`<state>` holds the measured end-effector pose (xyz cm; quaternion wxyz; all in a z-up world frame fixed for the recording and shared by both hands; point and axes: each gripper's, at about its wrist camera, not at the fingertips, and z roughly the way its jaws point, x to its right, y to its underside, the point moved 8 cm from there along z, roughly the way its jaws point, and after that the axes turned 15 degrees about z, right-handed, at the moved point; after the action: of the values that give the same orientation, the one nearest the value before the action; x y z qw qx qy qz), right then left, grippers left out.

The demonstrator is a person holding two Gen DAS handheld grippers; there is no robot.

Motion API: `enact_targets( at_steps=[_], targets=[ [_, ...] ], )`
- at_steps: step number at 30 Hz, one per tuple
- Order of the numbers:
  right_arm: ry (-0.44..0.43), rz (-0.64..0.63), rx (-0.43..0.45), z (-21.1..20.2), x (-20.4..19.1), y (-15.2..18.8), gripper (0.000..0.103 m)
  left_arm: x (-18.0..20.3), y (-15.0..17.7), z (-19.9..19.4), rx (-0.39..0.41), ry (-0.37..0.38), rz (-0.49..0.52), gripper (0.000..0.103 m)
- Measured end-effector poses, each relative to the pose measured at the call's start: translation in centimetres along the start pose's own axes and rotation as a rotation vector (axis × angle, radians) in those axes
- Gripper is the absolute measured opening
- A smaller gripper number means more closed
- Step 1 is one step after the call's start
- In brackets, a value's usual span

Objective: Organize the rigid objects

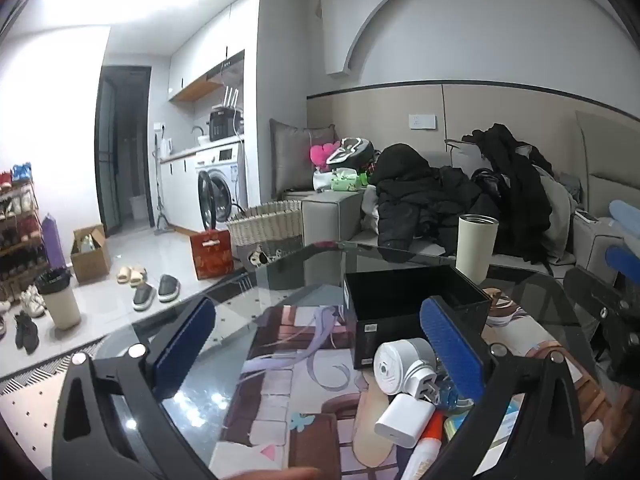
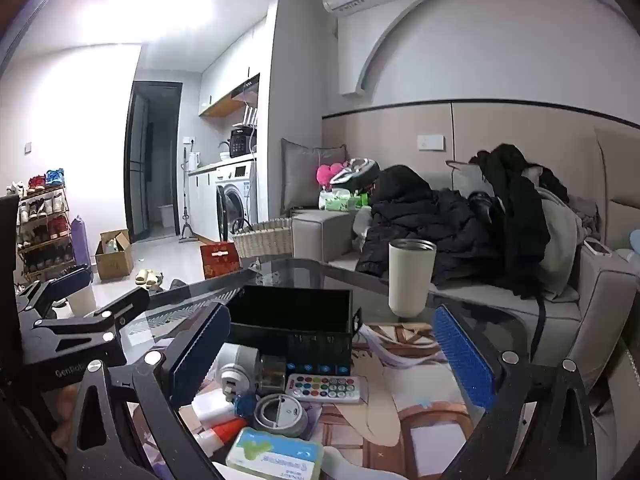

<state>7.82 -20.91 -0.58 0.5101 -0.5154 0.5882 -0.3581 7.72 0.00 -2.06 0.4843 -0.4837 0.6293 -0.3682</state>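
Note:
A black open-top box stands on the glass table over a printed mat. In front of it lies a pile of small items: a white round device, a white charger, a remote with coloured buttons, a grey round lid, a green-and-white tin and an orange-capped tube. My left gripper hovers open left of the pile. My right gripper is open above the remote. Neither has anything between its pads.
A cream tumbler stands behind the box near the table's far edge. Beyond is a grey sofa heaped with dark clothes. A wicker basket, red box and shoe rack sit on the floor to the left.

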Motion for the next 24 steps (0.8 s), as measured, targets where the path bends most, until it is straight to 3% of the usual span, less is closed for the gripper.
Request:
enact_targets(
  at_steps=[4, 8, 11, 15, 20, 24],
  targets=[
    [0.005, 0.0, 0.004, 0.1, 0.6, 0.0, 0.103, 0.1, 0.2, 0.8, -0.021, 0.027, 0.007, 0.103],
    [0.004, -0.027, -0.017, 0.8, 0.0, -0.2, 0.103, -0.3, -0.3, -0.4, 0.015, 0.05, 0.031, 0.103],
    [-0.016, -0.03, 0.039, -0.2, -0.5, -0.4, 0.103, 0.3, -0.4, -1.2, -0.007, 0.054, 0.059, 0.103],
    [-0.042, -0.022, 0.052, -0.8, -0.3, -0.3, 0.103, 2.1, -0.2, -0.7, -0.003, 0.137, 0.106, 0.102],
    [-0.041, -0.021, 0.05, -1.0, -0.3, -0.4, 0.103, 2.7, -0.5, -0.7, 0.045, 0.139, 0.118, 0.102],
    [-0.036, -0.019, 0.048, -1.2, -0.2, -0.5, 0.103, 2.1, -1.2, -1.5, 0.104, 0.075, 0.079, 0.102]
  ],
)
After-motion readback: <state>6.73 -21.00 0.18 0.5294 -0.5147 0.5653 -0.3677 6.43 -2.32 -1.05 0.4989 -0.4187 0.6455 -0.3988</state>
